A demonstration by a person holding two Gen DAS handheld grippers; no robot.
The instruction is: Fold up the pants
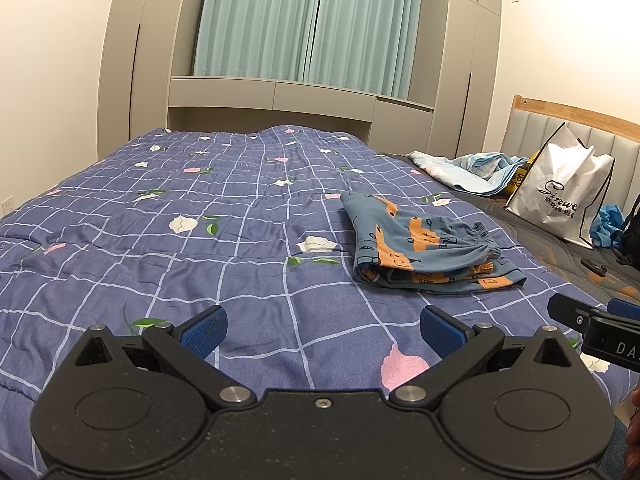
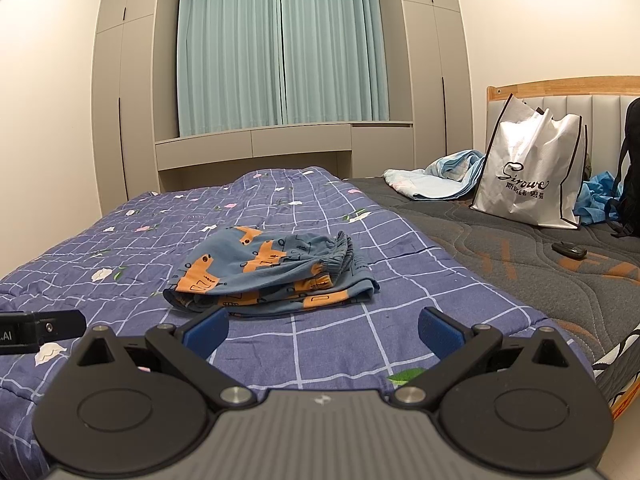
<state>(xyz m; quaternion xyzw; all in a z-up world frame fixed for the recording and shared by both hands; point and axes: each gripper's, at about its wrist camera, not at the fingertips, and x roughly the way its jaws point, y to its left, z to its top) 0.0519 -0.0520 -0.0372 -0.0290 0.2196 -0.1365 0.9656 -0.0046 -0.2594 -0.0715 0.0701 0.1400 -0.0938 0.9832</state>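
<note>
Pants folded on quilt, both grippers' jaws spread, holding nothing

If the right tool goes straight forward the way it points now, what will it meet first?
Probably the folded blue pants with orange print, lying on the purple checked quilt just ahead of the open right tool. Depth is unclear; it might graze the quilt first.

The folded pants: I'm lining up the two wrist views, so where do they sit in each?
Left wrist: the folded pants lie right of centre on the quilt.
Right wrist: the pants lie left of centre, just ahead of the gripper.
Shared landmark: the white shopping bag by the headboard.
</note>
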